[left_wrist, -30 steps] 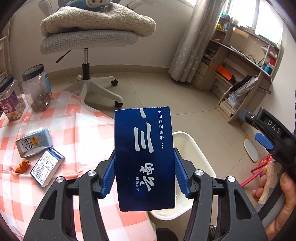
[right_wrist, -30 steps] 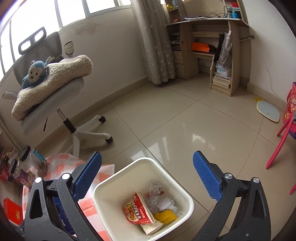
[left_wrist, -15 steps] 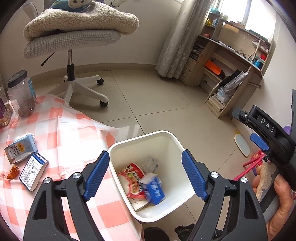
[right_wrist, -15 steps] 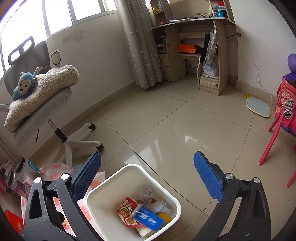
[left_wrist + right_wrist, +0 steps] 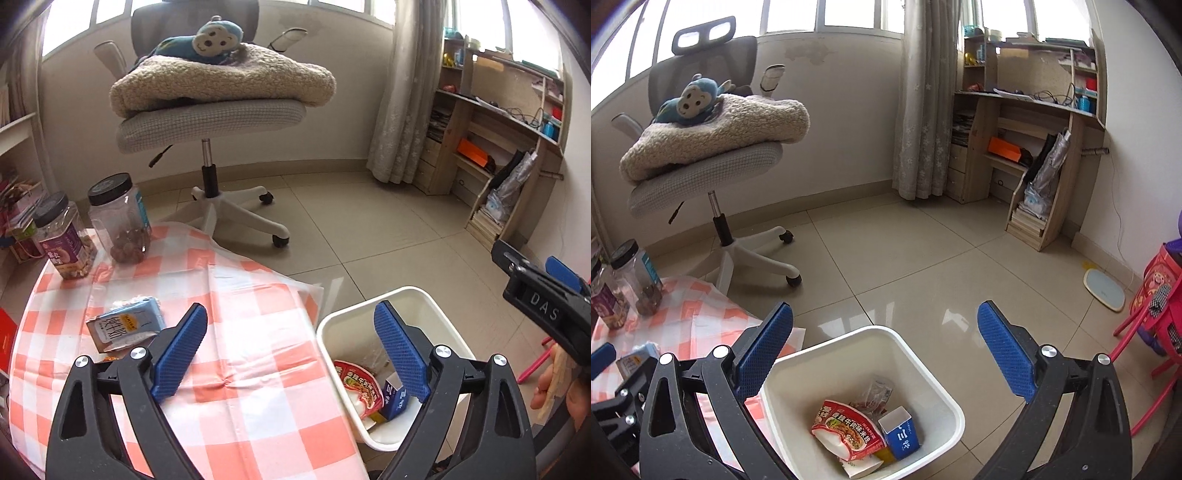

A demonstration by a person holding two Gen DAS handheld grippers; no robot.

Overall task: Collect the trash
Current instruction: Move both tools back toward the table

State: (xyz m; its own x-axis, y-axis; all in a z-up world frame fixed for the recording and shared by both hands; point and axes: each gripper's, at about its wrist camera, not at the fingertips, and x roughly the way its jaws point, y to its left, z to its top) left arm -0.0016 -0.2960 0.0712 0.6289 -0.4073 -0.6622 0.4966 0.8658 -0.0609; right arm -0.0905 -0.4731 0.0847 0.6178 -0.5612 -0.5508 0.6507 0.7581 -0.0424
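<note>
1. Left gripper point(image 5: 290, 352): jaws wide apart, nothing between them, held above the checked tablecloth point(image 5: 240, 369), its right finger over the bin's rim.
2. Right gripper point(image 5: 884, 350): jaws wide apart, empty, poised over the bin.
3. Jars point(image 5: 120, 218): two, black-lidded, far left on the cloth.
4. Blue carton point(image 5: 125, 326): one, lying on the cloth, near left.
5. White bin point(image 5: 923, 363): one, on the floor just right of the table, holding one red noodle packet point(image 5: 847, 430) and one blue box point(image 5: 899, 432), with other scraps.
</note>
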